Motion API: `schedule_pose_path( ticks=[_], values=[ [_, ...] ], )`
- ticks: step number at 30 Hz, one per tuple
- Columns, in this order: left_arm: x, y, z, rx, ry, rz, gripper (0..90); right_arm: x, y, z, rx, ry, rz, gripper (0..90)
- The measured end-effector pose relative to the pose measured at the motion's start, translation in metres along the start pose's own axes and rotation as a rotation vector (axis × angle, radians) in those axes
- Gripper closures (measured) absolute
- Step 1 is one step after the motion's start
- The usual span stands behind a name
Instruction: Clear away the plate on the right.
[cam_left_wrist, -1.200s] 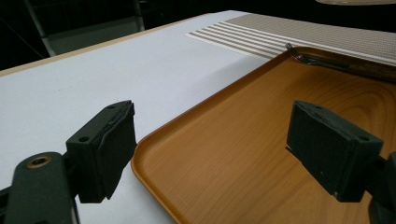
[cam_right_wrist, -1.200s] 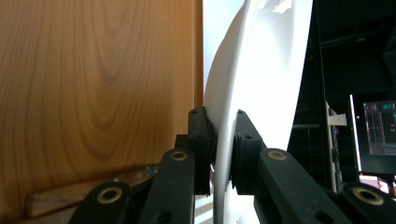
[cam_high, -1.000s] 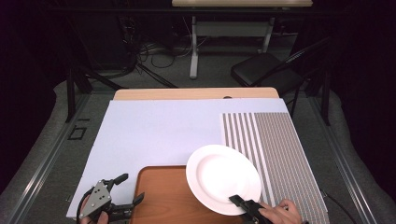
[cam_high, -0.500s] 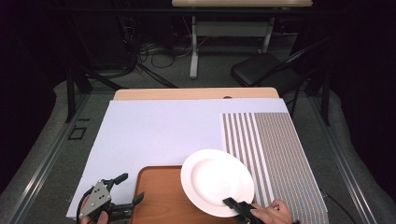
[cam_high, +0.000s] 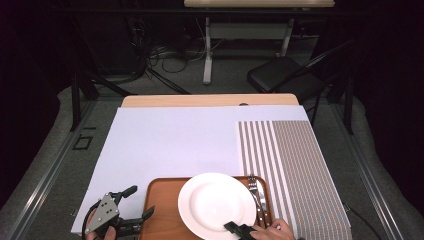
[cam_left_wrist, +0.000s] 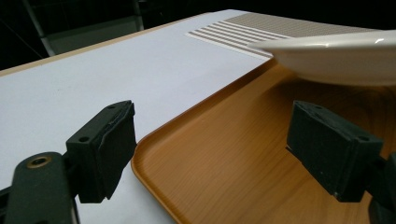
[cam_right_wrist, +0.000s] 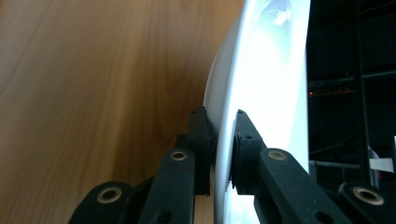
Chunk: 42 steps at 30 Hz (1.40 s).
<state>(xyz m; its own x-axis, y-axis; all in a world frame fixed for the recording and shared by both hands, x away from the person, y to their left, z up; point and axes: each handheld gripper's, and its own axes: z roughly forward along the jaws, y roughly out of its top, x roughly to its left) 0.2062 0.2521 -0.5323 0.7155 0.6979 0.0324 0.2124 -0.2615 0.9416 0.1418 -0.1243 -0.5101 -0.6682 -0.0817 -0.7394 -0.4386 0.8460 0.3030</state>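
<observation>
Nearest me, my right claw (cam_high: 235, 228) is clamped on the near rim of the white plate (cam_high: 215, 204); in the right gripper view the two pads pinch the rim (cam_right_wrist: 224, 140) from either side. The plate is over the wooden tray (cam_high: 162, 210), at the tabletop's near edge. The left gripper view shows the plate (cam_left_wrist: 336, 56) lifted clear of the tray floor (cam_left_wrist: 233, 154) on that side; from the high view I cannot tell this. My left claw (cam_high: 137, 202) stands apart, holding nothing, straddling the tray's left rim. A fork (cam_high: 254, 192) and a second piece of cutlery lie in the tray along its right side, just beside the plate. Farther off, the white sheet (cam_high: 170, 145) covers the tabletop, with the striped placemat (cam_high: 290, 160) to the right.
</observation>
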Motion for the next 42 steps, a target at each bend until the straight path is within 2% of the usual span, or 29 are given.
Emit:
schedule_pose_path(
  ticks=[2, 3, 5, 6, 10, 12, 14, 16, 21, 25, 29, 30, 31, 33, 37, 41, 42],
  values=[
    [0.000, 0.000, 0.000, 0.000, -0.001, 0.001, 15.6, 0.002, 0.002, 0.003, 0.006, 0.010, 0.006, 81.2],
    [0.000, 0.000, 0.000, 0.001, -0.001, 0.004, 15.6, 0.002, 0.003, 0.006, -0.009, 0.014, -0.013, 81.1],
    [0.000, 0.000, 0.000, -0.004, 0.002, 0.003, 15.6, 0.003, 0.004, 0.009, -0.020, 0.021, -0.015, 81.1],
    [0.000, 0.000, -0.001, -0.002, 0.001, 0.004, 15.6, 0.004, 0.005, 0.009, -0.002, 0.023, -0.018, 81.1],
    [0.000, 0.000, -0.001, -0.005, 0.002, 0.002, 15.6, 0.006, 0.006, 0.015, -0.013, 0.027, -0.044, 81.0],
    [0.000, 0.000, -0.001, -0.006, 0.001, 0.002, 15.6, 0.008, 0.007, 0.016, 0.018, 0.030, -0.055, 81.0],
    [0.000, 0.000, -0.001, -0.006, 0.001, 0.002, 15.6, 0.008, 0.006, 0.019, 0.016, 0.042, -0.058, 80.8],
    [0.000, 0.000, -0.001, -0.006, 0.001, 0.001, 15.6, 0.011, 0.004, 0.021, 0.018, 0.051, -0.036, 80.7],
    [0.000, 0.000, -0.001, -0.006, 0.000, 0.001, 15.6, 0.013, 0.004, 0.024, 0.004, 0.074, -0.040, 81.6],
    [0.000, 0.000, -0.001, -0.001, -0.002, 0.003, 15.6, 0.013, 0.003, 0.025, -0.013, 0.086, -0.007, 82.2],
    [0.000, 0.000, 0.000, -0.001, -0.002, 0.002, 15.6, 0.015, 0.004, 0.026, 0.000, 0.100, -0.015, 82.8],
    [0.000, 0.000, 0.000, -0.001, -0.002, 0.002, 15.6, 0.017, 0.004, 0.027, -0.014, 0.106, 0.000, 82.9],
    [0.000, 0.000, 0.000, -0.002, -0.001, 0.000, 15.6, 0.016, 0.005, 0.028, -0.013, 0.104, -0.026, 82.7],
    [0.000, 0.000, 0.000, -0.003, -0.002, 0.000, 15.6, 0.017, 0.005, 0.028, -0.004, 0.107, -0.030, 82.2],
    [0.000, 0.000, 0.000, -0.003, -0.002, -0.004, 15.6, 0.020, 0.005, 0.029, -0.012, 0.123, -0.014, 79.9],
    [0.000, 0.000, 0.000, -0.005, -0.001, 0.000, 15.6, 0.021, 0.005, 0.032, -0.024, 0.166, -0.021, 77.5],
    [0.000, 0.000, 0.000, -0.003, -0.003, -0.003, 15.7, 0.023, 0.004, 0.032, -0.021, 0.176, -0.004, 76.9]
  ],
)
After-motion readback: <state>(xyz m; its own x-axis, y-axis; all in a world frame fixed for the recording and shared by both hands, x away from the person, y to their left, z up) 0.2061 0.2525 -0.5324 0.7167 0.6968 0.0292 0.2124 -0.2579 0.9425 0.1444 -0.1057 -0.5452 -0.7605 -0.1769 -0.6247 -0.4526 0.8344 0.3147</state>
